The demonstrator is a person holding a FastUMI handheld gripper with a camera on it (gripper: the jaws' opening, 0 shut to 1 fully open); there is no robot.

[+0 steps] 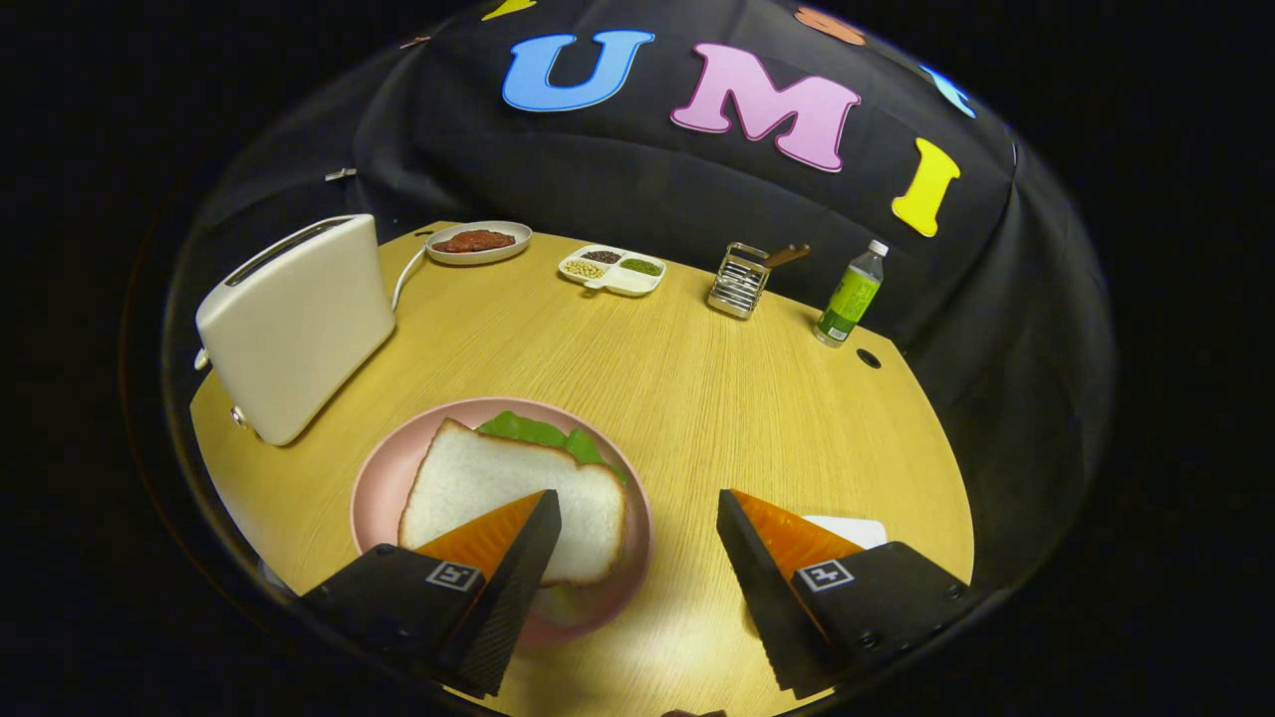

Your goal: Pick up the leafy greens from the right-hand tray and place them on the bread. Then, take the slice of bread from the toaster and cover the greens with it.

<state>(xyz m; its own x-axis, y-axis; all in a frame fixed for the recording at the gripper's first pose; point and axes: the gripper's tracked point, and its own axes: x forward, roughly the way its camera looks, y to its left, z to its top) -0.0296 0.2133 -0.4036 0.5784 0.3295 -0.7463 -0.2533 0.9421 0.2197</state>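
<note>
A slice of bread (503,503) lies on the pink plate (383,478) at the lower left of the frame, with leafy greens (538,431) peeking out from under its far edge. The gripper (637,543) is spread wide and holds nothing; its left finger hangs over the near corner of the bread, its right finger over bare surface (687,388) beside a white tray (857,528). The toaster (294,324) stands at the left, beyond the plate. Along the far edge of the surface sit a dish of red food (478,242), a divided dish of beans (613,269), a wire rack (739,281) and a green bottle (852,295).
</note>
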